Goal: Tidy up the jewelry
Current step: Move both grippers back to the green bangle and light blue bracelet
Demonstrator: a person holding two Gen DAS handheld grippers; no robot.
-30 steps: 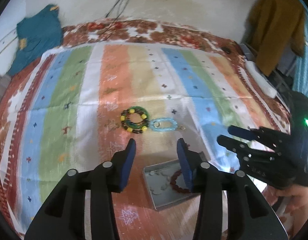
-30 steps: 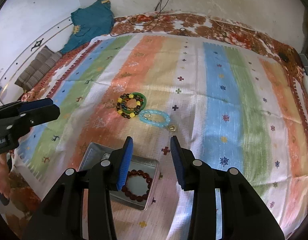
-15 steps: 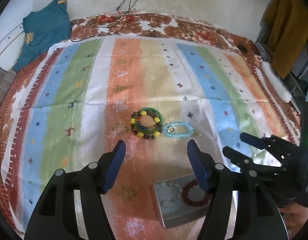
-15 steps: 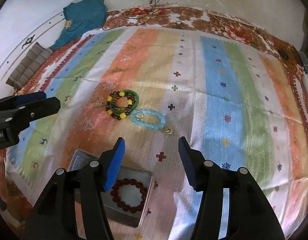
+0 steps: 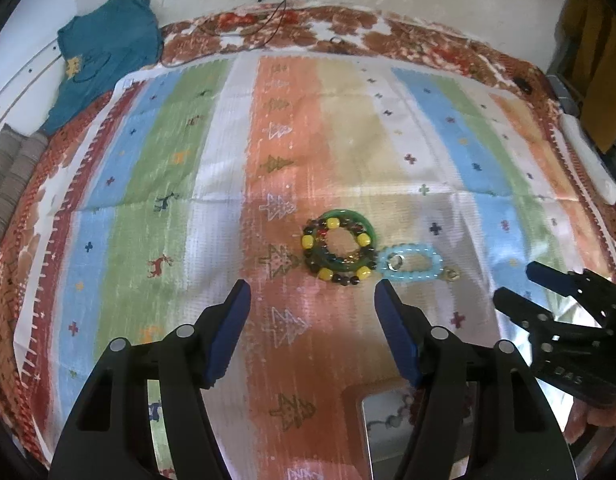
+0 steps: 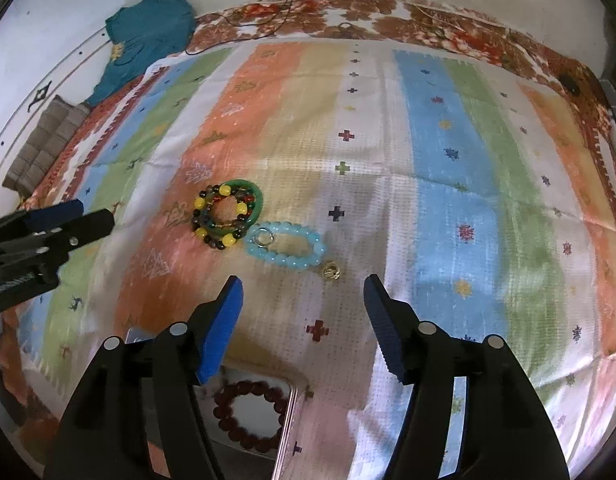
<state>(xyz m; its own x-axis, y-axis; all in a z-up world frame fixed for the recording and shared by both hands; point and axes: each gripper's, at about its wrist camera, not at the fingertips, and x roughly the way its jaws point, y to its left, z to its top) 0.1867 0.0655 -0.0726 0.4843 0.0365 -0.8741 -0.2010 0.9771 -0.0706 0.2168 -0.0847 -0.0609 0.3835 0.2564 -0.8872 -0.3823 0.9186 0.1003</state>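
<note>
On the striped cloth lies a green bangle (image 5: 343,213) (image 6: 256,196) with a yellow-and-dark bead bracelet (image 6: 224,240) on top of it. Beside it are a pale blue bead bracelet (image 5: 409,278) (image 6: 282,259), a silver ring (image 6: 264,237) and a small gold charm (image 6: 331,270). A metal tin (image 5: 363,432) (image 6: 287,428) at the near edge holds a dark red bead bracelet (image 6: 228,424). My left gripper (image 5: 312,286) (image 6: 94,212) is open and empty, just short of the bangle. My right gripper (image 6: 304,280) (image 5: 515,282) hovers near the blue bracelet; its jaws are opening with nothing between them.
The striped cloth (image 5: 188,152) covers a patterned red bedspread (image 5: 347,28). A teal garment (image 5: 104,52) and folded grey fabric (image 6: 44,140) lie at the back left. Cables (image 5: 276,8) trail at the back, and a white object (image 5: 587,160) sits at the right edge.
Both grippers have moved forward and down toward the bracelets, and both sets of jaws have widened. The tin has slipped to the bottom of each view.
</note>
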